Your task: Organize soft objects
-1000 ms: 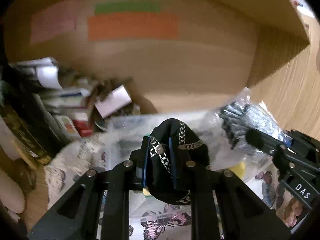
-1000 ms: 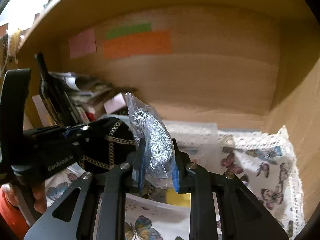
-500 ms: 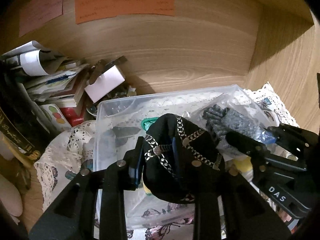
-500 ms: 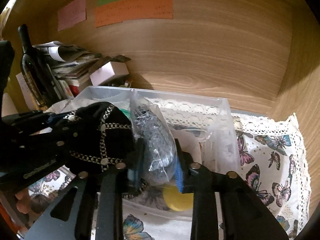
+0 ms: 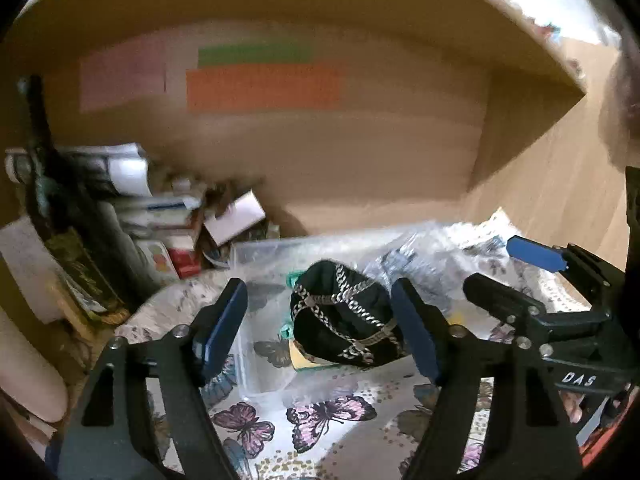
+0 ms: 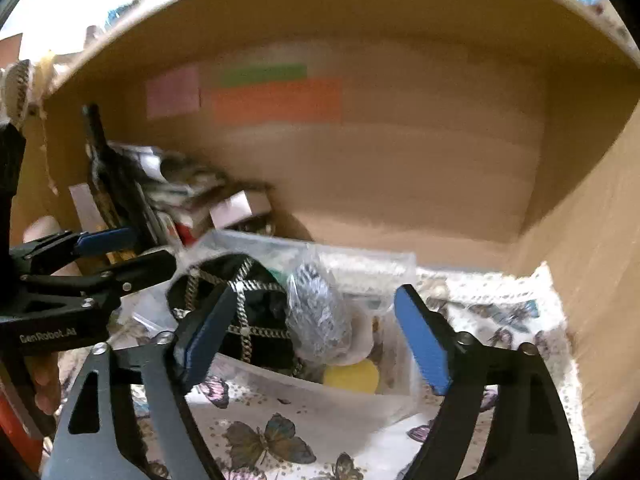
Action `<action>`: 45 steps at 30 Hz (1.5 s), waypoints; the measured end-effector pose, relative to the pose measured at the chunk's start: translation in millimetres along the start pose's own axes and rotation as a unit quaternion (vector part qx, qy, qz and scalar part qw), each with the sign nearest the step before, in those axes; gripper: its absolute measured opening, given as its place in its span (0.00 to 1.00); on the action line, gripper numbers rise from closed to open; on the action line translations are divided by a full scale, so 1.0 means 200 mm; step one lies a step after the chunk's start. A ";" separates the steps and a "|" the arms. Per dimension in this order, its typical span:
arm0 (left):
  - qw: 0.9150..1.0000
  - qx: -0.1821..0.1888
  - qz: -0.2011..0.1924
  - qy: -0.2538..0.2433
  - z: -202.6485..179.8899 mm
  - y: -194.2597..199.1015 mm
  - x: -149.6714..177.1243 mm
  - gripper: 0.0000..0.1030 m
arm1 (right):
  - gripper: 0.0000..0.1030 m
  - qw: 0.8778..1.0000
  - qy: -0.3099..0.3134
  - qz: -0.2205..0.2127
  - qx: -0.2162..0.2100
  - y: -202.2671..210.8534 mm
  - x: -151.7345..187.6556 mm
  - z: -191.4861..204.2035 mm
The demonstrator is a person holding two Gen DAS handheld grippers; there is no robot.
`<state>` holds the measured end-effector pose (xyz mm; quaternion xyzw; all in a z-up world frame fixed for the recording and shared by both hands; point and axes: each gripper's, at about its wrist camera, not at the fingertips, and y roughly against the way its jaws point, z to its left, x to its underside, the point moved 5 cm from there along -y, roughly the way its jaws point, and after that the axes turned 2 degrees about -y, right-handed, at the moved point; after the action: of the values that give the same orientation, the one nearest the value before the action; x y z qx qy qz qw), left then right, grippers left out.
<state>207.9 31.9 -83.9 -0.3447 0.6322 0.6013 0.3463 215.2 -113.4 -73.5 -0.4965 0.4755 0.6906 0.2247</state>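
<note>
A black soft pouch with silver chains (image 5: pixel 344 320) lies in a clear plastic bin (image 5: pixel 260 252) on the butterfly cloth. It also shows in the right wrist view (image 6: pixel 248 312). Beside it in the bin lies a clear bag of grey knit (image 6: pixel 320 316), blurred in the left wrist view (image 5: pixel 404 268). My left gripper (image 5: pixel 320 332) is open, its jaws on either side of the pouch, not touching. My right gripper (image 6: pixel 312 336) is open around the bag, apart from it. A yellow round thing (image 6: pixel 352 376) lies in the bin's front.
A wooden shelf back wall carries pink, green and orange notes (image 5: pixel 264 84). Books, papers, a white box (image 5: pixel 236 216) and a dark bottle (image 6: pixel 104 168) crowd the left. The wooden side wall (image 6: pixel 592 280) closes the right. A butterfly cloth (image 6: pixel 500 312) covers the shelf floor.
Both grippers have opened and let go: the pouch and the bag of knit now lie in the bin. Both grippers have drawn back and up from the bin.
</note>
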 end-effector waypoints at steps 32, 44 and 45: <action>0.990 -0.004 -0.142 -0.014 -0.10 0.70 0.09 1.00 | 1.00 0.993 -0.002 -0.119 -0.015 0.59 0.03 0.11; 0.991 0.001 -0.136 -0.010 -0.09 0.68 0.09 1.00 | 1.00 0.993 -0.004 -0.120 -0.015 0.58 0.03 0.11; 0.991 0.001 -0.136 -0.009 -0.09 0.68 0.09 1.00 | 1.00 0.993 -0.004 -0.121 -0.015 0.58 0.03 0.11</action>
<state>82.8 18.4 -28.3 -0.4217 0.5769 0.5512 0.4308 111.4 -145.9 -27.5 -0.5510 0.4008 0.6674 0.3006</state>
